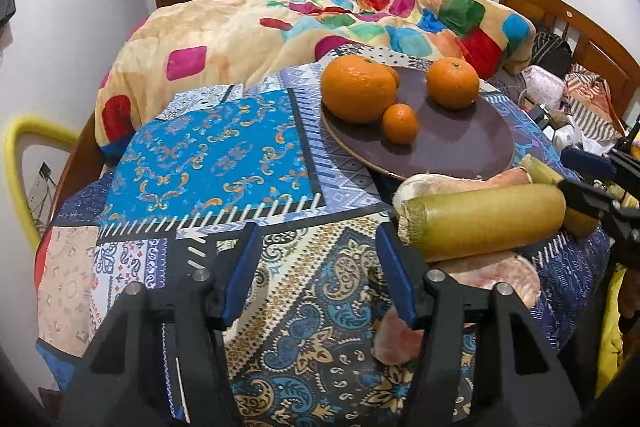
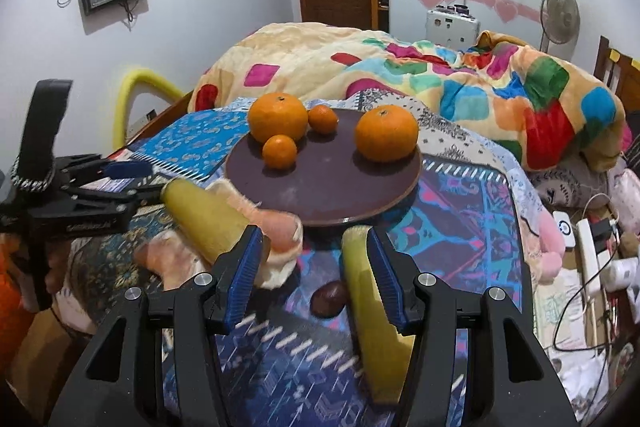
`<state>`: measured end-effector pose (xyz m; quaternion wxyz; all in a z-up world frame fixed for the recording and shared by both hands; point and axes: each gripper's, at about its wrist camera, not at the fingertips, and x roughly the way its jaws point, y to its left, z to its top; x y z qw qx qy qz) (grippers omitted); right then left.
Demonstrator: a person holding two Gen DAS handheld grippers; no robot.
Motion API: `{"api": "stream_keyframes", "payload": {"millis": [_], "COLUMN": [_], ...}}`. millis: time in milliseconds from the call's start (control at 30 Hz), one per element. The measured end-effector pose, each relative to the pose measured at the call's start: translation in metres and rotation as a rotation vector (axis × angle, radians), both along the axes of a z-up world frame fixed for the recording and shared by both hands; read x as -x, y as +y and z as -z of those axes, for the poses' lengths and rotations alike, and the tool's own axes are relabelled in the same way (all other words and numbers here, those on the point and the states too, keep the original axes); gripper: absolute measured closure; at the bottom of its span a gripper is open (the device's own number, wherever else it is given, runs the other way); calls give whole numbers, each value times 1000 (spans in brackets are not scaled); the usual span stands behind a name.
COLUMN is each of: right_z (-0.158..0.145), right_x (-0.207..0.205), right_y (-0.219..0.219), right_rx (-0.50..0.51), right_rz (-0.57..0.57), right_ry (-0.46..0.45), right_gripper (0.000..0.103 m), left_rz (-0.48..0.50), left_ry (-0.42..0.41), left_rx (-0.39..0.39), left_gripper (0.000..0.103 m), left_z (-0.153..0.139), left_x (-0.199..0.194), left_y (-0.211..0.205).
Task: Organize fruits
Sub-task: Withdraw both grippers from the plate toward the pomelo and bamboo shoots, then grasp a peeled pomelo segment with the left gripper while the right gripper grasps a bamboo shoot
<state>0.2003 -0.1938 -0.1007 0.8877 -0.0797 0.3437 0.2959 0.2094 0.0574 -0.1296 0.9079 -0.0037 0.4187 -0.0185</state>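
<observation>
A dark round plate [image 1: 460,143] [image 2: 336,187] holds several oranges, two large [image 1: 358,89] [image 2: 386,133] and two small [image 1: 400,123] [image 2: 280,151]. A yellow-green cane piece [image 1: 488,223] [image 2: 204,215] lies on pinkish peel [image 1: 492,279] [image 2: 280,231] in front of the plate. A second cane piece [image 2: 368,303] lies against my right gripper's right finger. A dark chestnut [image 2: 329,298] sits between the fingers. My left gripper [image 1: 316,271] is open over the patterned cloth, left of the cane. My right gripper [image 2: 314,275] is open.
The patterned cloth [image 1: 224,163] covers the table. A bed with a colourful blanket [image 1: 280,27] lies behind. A yellow chair back [image 1: 20,163] stands at left. A power strip and cables [image 2: 592,259] lie at right.
</observation>
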Motion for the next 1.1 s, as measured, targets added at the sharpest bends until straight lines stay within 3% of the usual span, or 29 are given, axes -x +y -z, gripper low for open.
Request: {"api": "stream_keyframes", "payload": {"millis": [300,400,533,800,1100], "right_z": [10,14,8,5,22], "right_x": [25,37,48,45,30], "right_y": [-19,-23,-19,1,24], "right_rx": [31,17,33,35,74], "right_rz": [5,-30,-35,-78,-83], "right_ry": [20,46,15,-12,12], "right_gripper": [52,52,52,52,58], "left_rz": [43,77,88,89,94], "left_ry": [-16,-8,-28,-54,-13], "left_rx": [-35,-13,-54,-15,-42], "left_gripper": [46,46,46,45,41], "left_z": [-5,-7,-13,-27,-7], "left_x": [0,-1,2,31,60], "left_y": [-28,-38,-52,-44,-34]}}
